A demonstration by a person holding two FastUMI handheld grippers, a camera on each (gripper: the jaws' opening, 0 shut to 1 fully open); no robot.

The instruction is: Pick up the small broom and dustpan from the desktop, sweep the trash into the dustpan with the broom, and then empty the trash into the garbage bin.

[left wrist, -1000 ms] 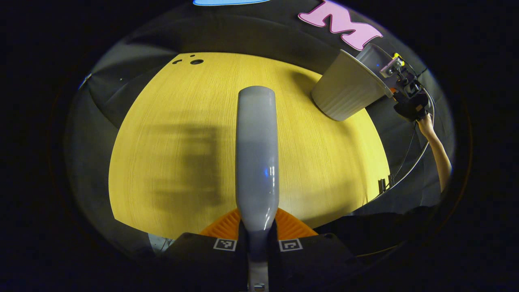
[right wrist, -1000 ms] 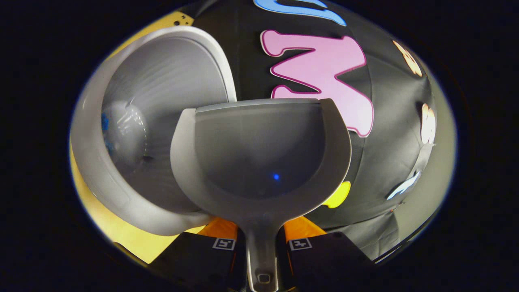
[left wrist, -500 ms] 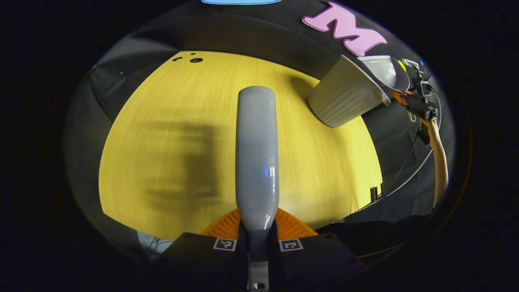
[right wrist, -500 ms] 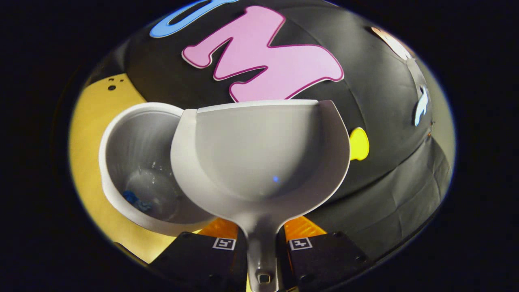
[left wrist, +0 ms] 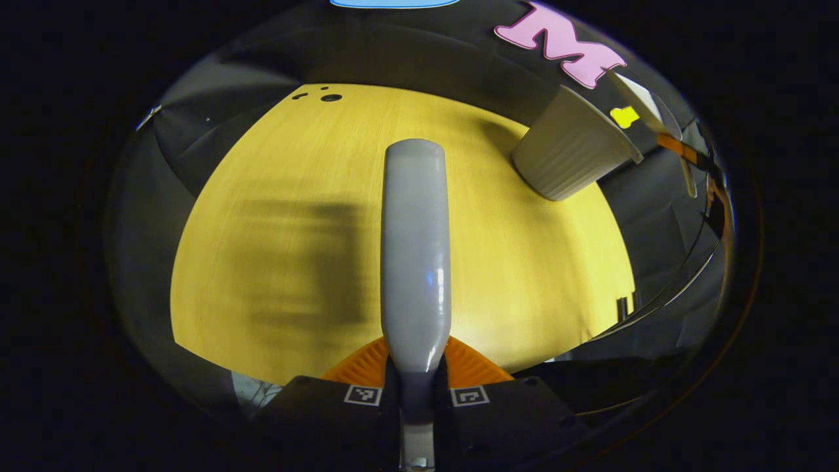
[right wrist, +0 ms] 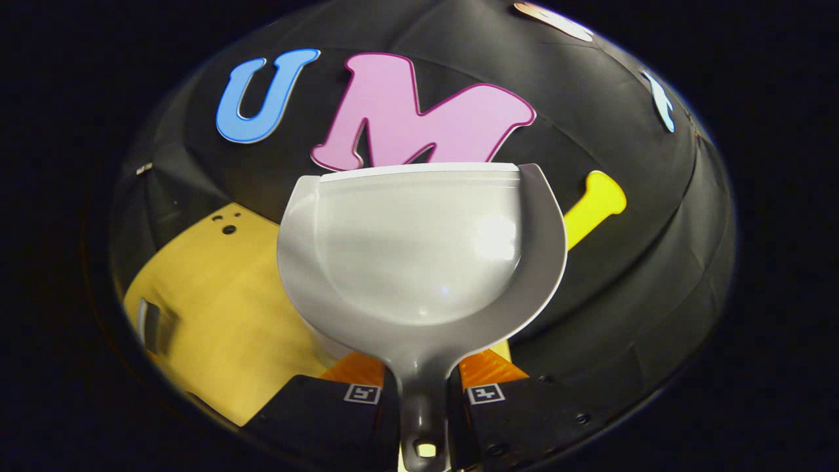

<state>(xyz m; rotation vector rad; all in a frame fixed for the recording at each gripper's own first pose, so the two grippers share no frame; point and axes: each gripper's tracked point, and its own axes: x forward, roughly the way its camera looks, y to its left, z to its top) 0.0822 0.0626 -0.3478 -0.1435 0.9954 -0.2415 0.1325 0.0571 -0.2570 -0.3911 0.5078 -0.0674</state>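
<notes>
Meanwhile, the right gripper [right wrist: 423,393] clamped the narrow handle of the grey plastic dustpan [right wrist: 419,255], raised beside the pale ribbed garbage bin [left wrist: 569,154]; it looked light, rigid and smooth. The left gripper [left wrist: 416,393] pinched the grey-handled small broom [left wrist: 415,249] above the yellow wooden desktop [left wrist: 282,196].

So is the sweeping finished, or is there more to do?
Nearly finished, it seems. The yellow desktop shows no trash, and the dustpan looks empty. The left gripper holds the broom; the right gripper holds the dustpan by its handle, near the bin. Setting both tools down may be all that remains.
</notes>
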